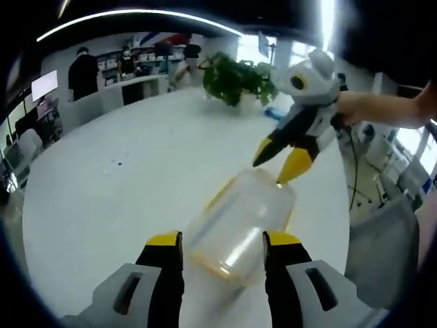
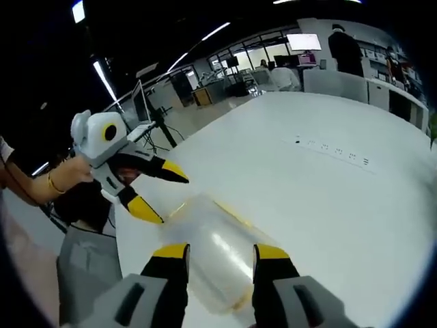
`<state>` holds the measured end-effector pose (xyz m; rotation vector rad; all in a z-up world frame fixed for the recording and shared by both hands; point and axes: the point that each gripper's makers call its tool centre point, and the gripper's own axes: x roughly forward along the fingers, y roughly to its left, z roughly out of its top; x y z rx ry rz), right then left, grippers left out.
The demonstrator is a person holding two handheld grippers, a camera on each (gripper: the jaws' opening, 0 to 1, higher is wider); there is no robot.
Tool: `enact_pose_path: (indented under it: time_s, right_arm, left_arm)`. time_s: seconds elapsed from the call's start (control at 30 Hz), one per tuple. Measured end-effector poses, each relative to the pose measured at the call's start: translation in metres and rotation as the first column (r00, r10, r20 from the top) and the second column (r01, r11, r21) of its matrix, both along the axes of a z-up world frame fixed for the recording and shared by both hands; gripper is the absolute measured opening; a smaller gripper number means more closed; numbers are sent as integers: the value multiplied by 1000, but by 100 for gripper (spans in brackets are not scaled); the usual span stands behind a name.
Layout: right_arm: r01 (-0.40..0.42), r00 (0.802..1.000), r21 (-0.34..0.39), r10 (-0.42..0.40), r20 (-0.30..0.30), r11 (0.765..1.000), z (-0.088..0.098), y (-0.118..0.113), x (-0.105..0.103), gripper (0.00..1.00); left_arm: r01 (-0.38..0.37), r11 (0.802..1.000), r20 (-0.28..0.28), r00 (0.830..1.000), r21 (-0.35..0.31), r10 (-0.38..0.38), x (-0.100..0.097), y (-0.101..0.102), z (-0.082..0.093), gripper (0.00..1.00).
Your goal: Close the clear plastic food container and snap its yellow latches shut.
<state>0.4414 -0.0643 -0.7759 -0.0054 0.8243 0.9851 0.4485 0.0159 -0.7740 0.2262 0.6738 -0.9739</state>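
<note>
In the left gripper view, the left gripper (image 1: 223, 247) rises from below with its yellow-tipped jaws spread apart on either side of the near end of a clear plastic food container (image 1: 242, 229) lying on a white table (image 1: 136, 178). Yellow latches (image 1: 220, 198) edge the container. At the container's far right end, the right gripper (image 1: 281, 164) hovers with jaws parted, one tip just beside it. A potted plant (image 1: 235, 80) stands at the table's far edge

Clear plastic container (image 1: 240, 225) (image 2: 212, 256) with yellow trim lies on the white table (image 1: 136, 178), near its edge. Lid appears on; yellow latches (image 1: 217, 198) along the sides, whether snapped can't be told.
</note>
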Motion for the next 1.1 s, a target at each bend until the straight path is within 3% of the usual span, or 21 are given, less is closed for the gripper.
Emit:
enact_pose_path:
  time_s: [0.1,1.1]
  right_arm:
    - [-12,1000,-2,12,6,1000,1,3,0,34]
    - [-98,994,-33,100,37,995,-10,31,7,32]
  left_arm:
    - [1,1000,-12,1000,-28,-1,-3,-5,3,44]
    - [40,999,16,999,26,-40,-8,-32,-10,40]
